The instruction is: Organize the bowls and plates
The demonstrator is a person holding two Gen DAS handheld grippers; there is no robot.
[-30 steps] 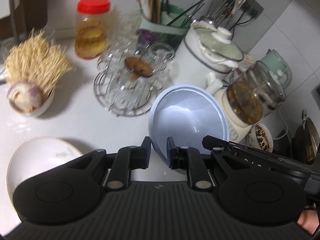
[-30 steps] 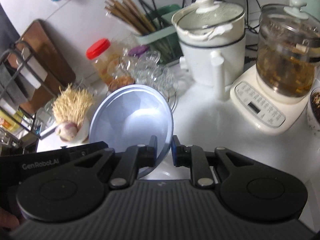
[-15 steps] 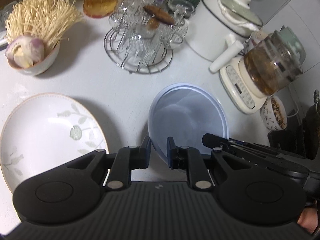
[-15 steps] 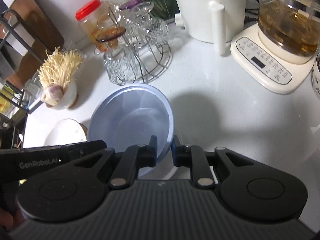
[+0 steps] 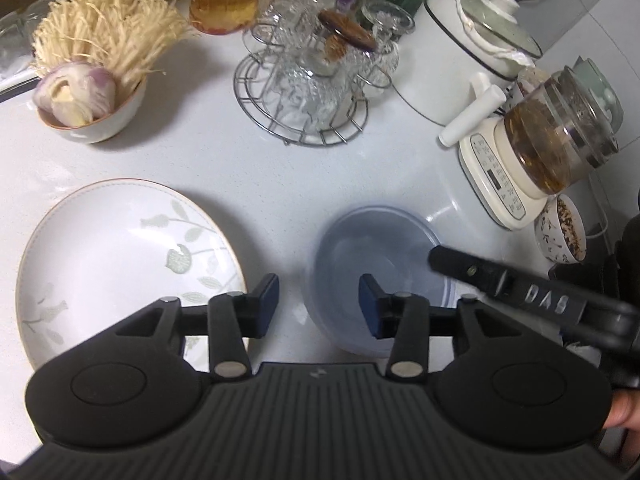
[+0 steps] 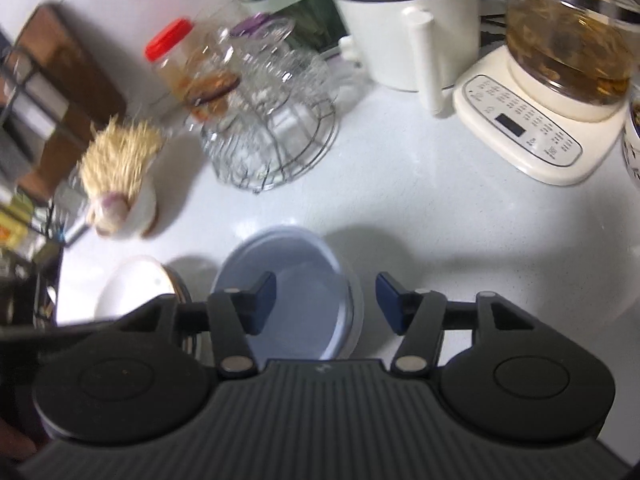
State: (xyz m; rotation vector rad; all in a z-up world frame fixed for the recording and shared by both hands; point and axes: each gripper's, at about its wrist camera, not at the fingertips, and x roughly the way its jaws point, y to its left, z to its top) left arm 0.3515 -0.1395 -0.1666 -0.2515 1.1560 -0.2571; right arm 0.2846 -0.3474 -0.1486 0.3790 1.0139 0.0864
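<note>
Both the left hand-held gripper [image 5: 318, 300] and the right hand-held gripper [image 6: 326, 302] stand open around the blue bowl [image 5: 372, 264] resting on the worktop [image 5: 248, 160] beside the plate [image 5: 120, 256]; a careless withdrawal could clip its rim and skid it.
</note>
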